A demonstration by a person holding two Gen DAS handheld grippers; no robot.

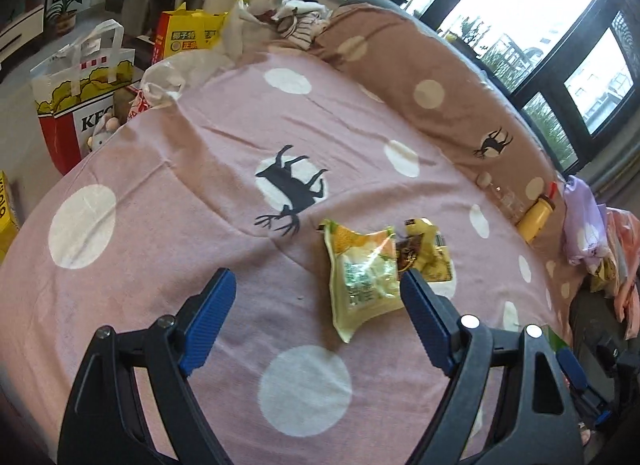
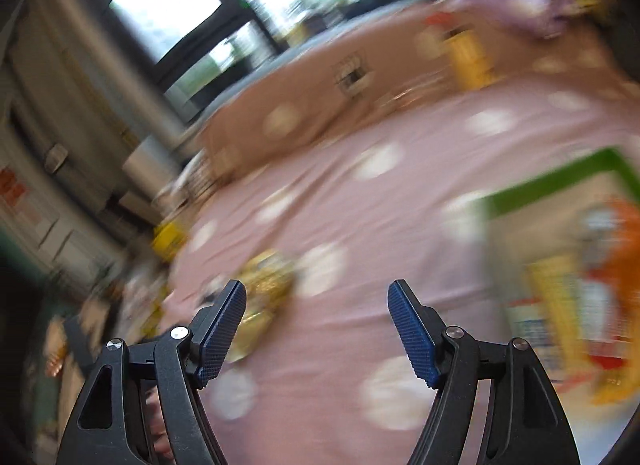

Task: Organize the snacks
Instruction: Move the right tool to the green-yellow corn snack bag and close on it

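A yellow-green snack packet (image 1: 364, 277) lies on the pink dotted bedspread (image 1: 160, 233), with a second yellow-and-brown packet (image 1: 424, 253) touching its right side. My left gripper (image 1: 318, 277) is open above the bed; the green packet sits just inside its right finger (image 1: 424, 313), untouched. The right wrist view is blurred by motion. My right gripper (image 2: 318, 289) is open over the bedspread (image 2: 360, 225) with nothing between its fingers. A golden-yellow packet (image 2: 264, 285) lies just beyond its left finger (image 2: 222, 329). A green-rimmed box (image 2: 560, 265) with colourful packets stands at the right.
A brown dotted quilt (image 1: 420, 77) runs along the far side, with a yellow bottle (image 1: 534, 219) and a purple bag (image 1: 582, 225) at its right end. A KFC paper bag (image 1: 80, 105) and a yellow bag (image 1: 188, 31) stand beside the bed at the left.
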